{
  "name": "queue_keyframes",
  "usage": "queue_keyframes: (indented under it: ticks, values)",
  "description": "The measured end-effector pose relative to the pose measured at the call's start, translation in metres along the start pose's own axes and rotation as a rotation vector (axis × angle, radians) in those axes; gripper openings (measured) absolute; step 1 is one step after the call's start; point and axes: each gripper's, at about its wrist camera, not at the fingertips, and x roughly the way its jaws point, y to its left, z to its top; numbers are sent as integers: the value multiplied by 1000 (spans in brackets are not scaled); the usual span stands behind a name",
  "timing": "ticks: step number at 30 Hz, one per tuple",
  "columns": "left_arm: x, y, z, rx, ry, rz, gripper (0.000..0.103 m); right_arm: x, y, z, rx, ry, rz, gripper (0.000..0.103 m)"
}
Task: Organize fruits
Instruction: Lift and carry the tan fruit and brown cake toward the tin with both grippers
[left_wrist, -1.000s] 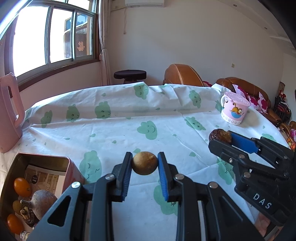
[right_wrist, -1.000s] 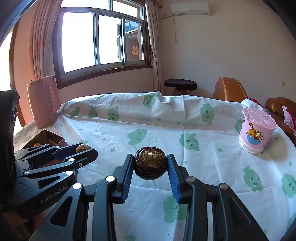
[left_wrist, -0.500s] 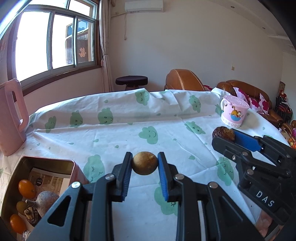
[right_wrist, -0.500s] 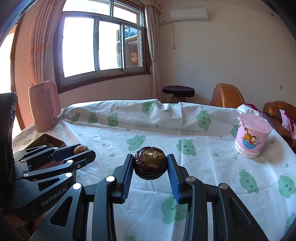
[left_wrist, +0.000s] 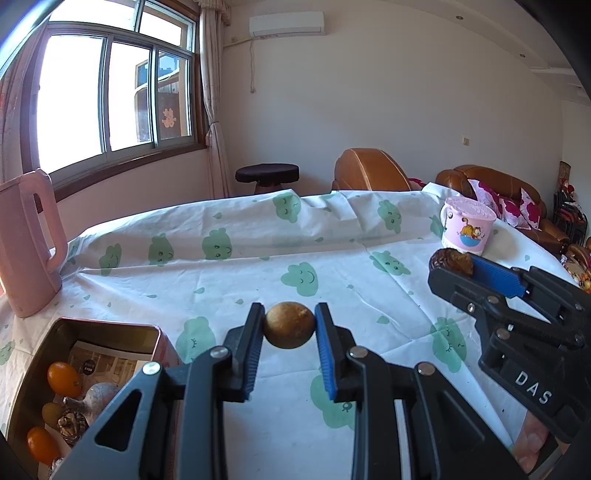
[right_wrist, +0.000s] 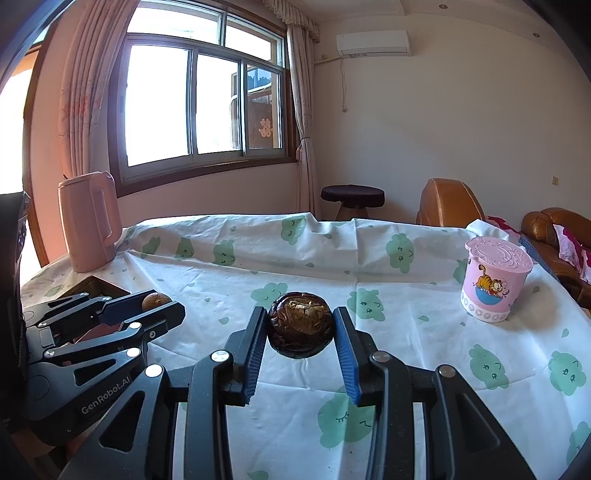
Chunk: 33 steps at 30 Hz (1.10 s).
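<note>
- Looking through the left wrist cam: the red tin box (left_wrist: 157, 334) sits at the lower left on the cloud-print tablecloth (left_wrist: 258, 266), open on top, with small orange fruits (left_wrist: 63, 378), a grey gourd-shaped thing (left_wrist: 96, 397) and a wrinkly brown piece inside. The left gripper (left_wrist: 289, 325) is pinching a round tan fruit (left_wrist: 289, 325) between its pads, up off the cloth; it's basically a ball, so no real long axis. The pink jug (left_wrist: 27, 243) stands behind the box, and the pink cartoon cup (left_wrist: 467, 230), lid on, is far right.
- Right wrist cam: the right gripper (right_wrist: 300, 325) is clamped on a dark wrinkled fruit (right_wrist: 300, 325), roundish, slightly wider than tall, held above the tablecloth. The left gripper is at the lower left with its tan fruit. Nothing's between either fruit and the cloth.
</note>
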Motion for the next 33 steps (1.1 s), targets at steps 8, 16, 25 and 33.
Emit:
queue_keyframes:
  ticks: [8, 16, 25, 33]
  values:
    - [-6, 3, -1, -14, -29, 7, 29, -5, 0, 0, -1, -26, -10, 39]
    - [-11, 7, -1, -31, -51, 11, 29, -8, -1, 0, 0, -48, -17, 39]
    - [-16, 9, -3, -43, -74, 17, 29, -13, -2, -1, -1, -70, -22, 39]
    - [-22, 10, -4, -44, -99, 28, 29, -16, -2, -1, 0, -86, -24, 39]
